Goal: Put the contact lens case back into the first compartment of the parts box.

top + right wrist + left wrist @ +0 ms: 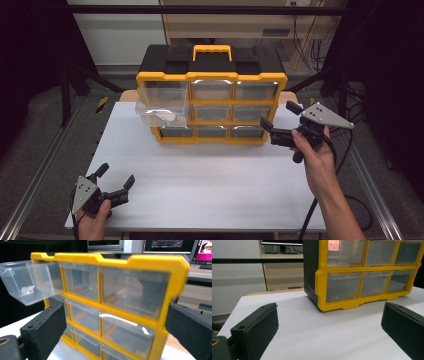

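We judge the pulled-out drawer (161, 106) at the cabinet's (212, 94) top left lies far and left of our open right gripper (281, 123), nearer to it than the open, empty left gripper (114, 177).

— What's carrying everything in front of you?

— A flat white rectangular desk (200, 175), matte, with a strip of pale wood showing at its far edge.

— And what sits straight on it?

— A yellow-and-black plastic drawer organiser (212, 95) with clear drawers in three rows, standing upright toward the far side, its yellow base flat on the white top. From my left tool's view the desk runs bare up to that base.
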### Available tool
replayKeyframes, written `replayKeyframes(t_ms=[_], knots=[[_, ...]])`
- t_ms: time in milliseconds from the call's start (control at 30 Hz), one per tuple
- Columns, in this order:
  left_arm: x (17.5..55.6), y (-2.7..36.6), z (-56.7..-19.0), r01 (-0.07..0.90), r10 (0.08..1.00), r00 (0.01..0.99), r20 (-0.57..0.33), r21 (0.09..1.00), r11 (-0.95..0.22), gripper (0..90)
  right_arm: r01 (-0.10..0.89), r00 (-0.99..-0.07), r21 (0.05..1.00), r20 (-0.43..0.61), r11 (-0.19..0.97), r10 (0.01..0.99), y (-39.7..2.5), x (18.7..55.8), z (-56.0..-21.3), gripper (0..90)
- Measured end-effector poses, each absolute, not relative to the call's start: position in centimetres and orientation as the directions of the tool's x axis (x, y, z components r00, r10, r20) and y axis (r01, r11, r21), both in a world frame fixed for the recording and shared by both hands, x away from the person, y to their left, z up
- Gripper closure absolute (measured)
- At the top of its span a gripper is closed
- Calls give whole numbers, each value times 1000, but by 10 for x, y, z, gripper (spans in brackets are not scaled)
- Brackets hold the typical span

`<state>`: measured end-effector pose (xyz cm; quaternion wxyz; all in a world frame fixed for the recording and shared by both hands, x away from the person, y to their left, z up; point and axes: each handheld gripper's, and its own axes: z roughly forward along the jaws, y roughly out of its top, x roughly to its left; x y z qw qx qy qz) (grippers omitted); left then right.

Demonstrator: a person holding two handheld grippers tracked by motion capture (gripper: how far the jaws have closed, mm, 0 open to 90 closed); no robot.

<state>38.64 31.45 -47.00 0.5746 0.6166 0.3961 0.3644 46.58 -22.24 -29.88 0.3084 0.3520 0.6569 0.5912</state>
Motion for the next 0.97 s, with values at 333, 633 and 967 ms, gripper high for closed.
replayKeyframes(t_ms=[333, 633, 967], knots=[[386, 315, -470, 79, 901, 434, -23, 997, -13, 6, 109, -563, 991, 2, 72, 826, -248, 444, -348, 47], [384, 315, -470, 85, 885, 461, -59, 996, 22, 8, 117, -555, 992, 32, 39, 831, -264, 424, -390, 48], [384, 307, -472, 128, 881, 466, -78, 992, 20, 17, 175, -538, 984, 118, -27, 834, -264, 426, -441, 46]])
